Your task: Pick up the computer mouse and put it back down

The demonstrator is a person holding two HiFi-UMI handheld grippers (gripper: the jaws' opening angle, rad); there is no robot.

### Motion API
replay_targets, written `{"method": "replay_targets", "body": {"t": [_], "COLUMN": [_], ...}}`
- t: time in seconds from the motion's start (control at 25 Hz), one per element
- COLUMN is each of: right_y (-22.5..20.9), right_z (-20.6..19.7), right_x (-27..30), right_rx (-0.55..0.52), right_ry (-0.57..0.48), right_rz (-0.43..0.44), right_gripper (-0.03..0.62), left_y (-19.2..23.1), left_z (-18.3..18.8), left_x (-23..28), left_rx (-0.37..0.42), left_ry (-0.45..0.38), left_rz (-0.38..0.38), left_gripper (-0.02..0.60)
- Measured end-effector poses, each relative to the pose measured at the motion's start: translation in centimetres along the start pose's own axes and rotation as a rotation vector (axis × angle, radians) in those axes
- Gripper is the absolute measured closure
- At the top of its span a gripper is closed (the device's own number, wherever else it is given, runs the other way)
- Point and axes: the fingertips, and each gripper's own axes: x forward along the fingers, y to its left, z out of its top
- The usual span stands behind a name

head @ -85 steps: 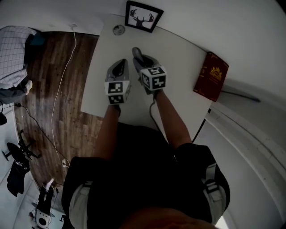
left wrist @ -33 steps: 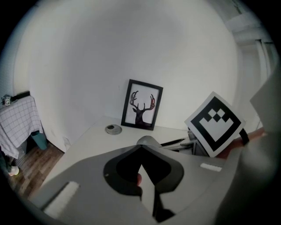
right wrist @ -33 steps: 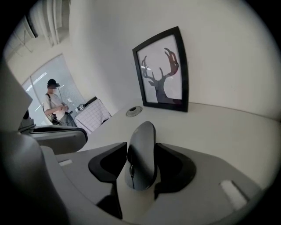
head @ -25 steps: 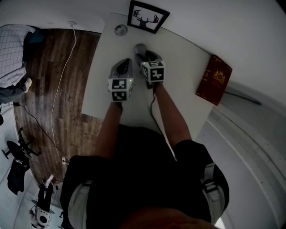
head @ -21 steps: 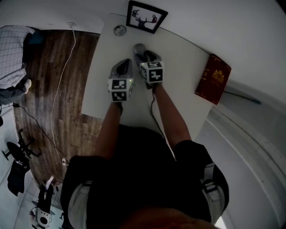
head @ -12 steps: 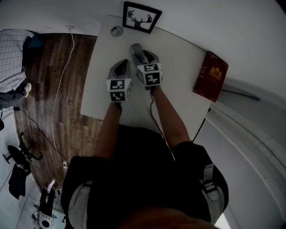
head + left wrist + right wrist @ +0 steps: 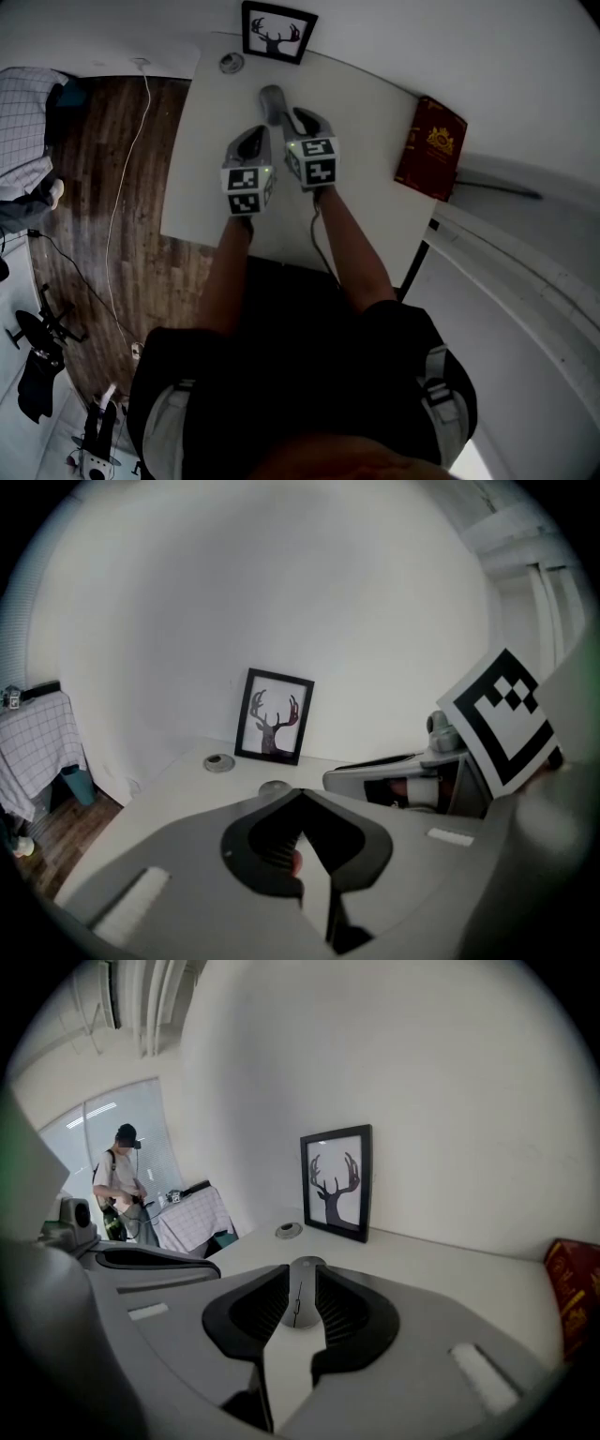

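Left gripper (image 7: 300, 797) sat empty, fingers pressed together, parked alongside to stay clear. Right gripper (image 7: 300, 1312) fingers were closing on the small grey computer mouse (image 7: 301, 1269), pinching its sides for the pick-up, low over the white tabletop (image 7: 450, 1279), short of the black-framed deer picture (image 7: 336, 1183).

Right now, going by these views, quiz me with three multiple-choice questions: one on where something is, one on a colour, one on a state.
1. Where is the red book? A, the table's right edge; B, the table's left edge; C, the floor.
2. What colour is the mouse? A, red; B, grey; C, blue.
3. The deer picture is: A, lying flat; B, face down; C, standing upright.
A: it lies at the right edge. B: its shell is grey. C: it stands against the wall.
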Motion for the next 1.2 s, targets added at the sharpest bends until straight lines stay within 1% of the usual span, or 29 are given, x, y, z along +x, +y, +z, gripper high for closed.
{"method": "replay_targets", "body": {"t": [0.12,0.24,0.36,0.48,0.64,0.88,1.04,1.2], "right_y": [0.0,0.1,0.1,0.2,0.2,0.0,-0.7,-1.3], "right_z": [-0.1,-0.2,0.0,0.5,1.3,2.5,2.6,2.1], "right_x": [-1.7,-3.5,-5.4,-7.6,-11.5,-17.8,-21.9,-26.1], "right_rx": [-0.001,-0.007,-0.008,-0.027,-0.060,-0.110,-0.128,-0.138], "right_ry": [-0.021,-0.048,-0.067,-0.097,-0.163,-0.274,-0.336,-0.377], "right_rz": [0.002,0.008,0.018,0.030,0.018,-0.004,-0.011,-0.010], "right_gripper": [0.523,0.543,0.580,0.582,0.582,0.582,0.582,0.582], "left_y": [-1.4,-2.8,-4.4,-5.9,-8.3,-12.4,-15.4,-18.0], "left_z": [-0.4,-0.4,-0.1,0.4,1.4,3.1,4.2,3.5], "left_x": [-0.6,-1.4,-2.2,-3.2,-5.0,-7.9,-9.9,-12.2], "left_rx": [0.007,0.003,0.007,0.022,0.039,0.033,0.060,0.077], "left_ry": [-0.001,-0.018,-0.038,-0.057,-0.091,-0.163,-0.215,-0.230], "left_rz": [-0.009,-0.015,-0.021,-0.026,-0.028,-0.045,-0.051,-0.031], "left_gripper": [0.581,0.581,0.581,0.581,0.581,0.581,0.581,0.581]}}
